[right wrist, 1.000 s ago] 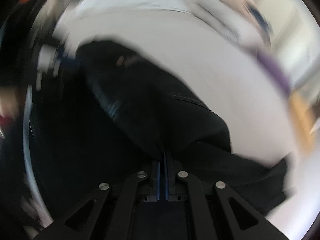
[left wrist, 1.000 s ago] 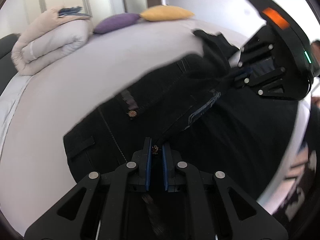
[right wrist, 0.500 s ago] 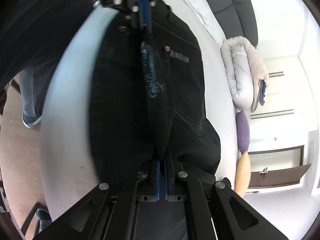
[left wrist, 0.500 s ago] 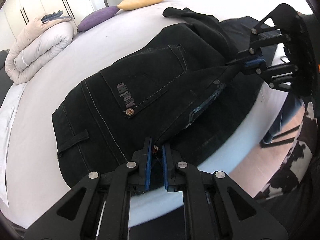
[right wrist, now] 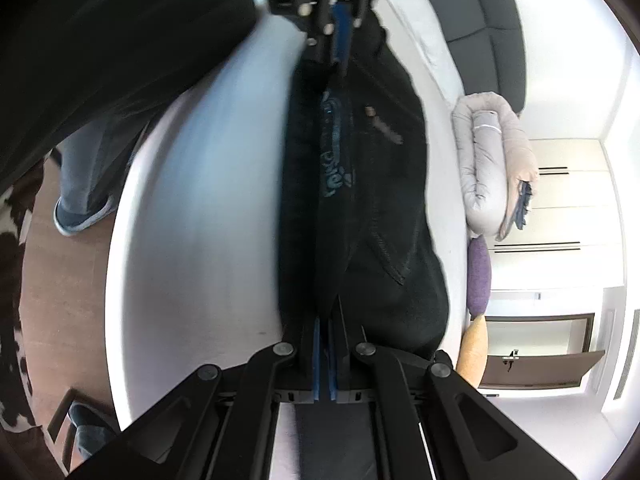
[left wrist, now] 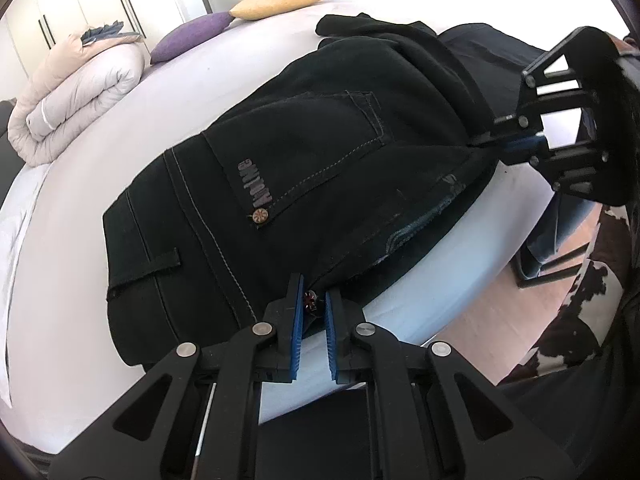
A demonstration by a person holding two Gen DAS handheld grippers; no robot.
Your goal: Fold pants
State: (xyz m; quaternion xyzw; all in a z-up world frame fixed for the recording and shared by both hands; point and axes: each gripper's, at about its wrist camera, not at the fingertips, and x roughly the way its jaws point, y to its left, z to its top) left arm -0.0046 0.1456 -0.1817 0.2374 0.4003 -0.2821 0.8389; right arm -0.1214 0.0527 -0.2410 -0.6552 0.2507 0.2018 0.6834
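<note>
Black jeans [left wrist: 320,168] lie on the white bed [left wrist: 80,208], back pocket up, waist end near its front edge. My left gripper [left wrist: 313,300] is shut on the jeans' near edge by a small rivet. My right gripper [left wrist: 500,142] at the right is shut on the jeans' other edge. In the right wrist view the right gripper [right wrist: 325,322] pinches the black cloth [right wrist: 360,208], with the left gripper [right wrist: 338,40] opposite at the top.
A rolled duvet [left wrist: 76,96], a purple cushion [left wrist: 188,34] and a yellow cushion [left wrist: 280,0] lie at the bed's far side. Wooden floor [left wrist: 492,304] and a cowhide rug [left wrist: 592,272] lie beyond the bed edge. A person's legs [right wrist: 80,168] stand beside the bed.
Both grippers carried the held jeans edge toward the bed's front edge and lowered it. The jeans now lie flatter, folded over lengthwise.
</note>
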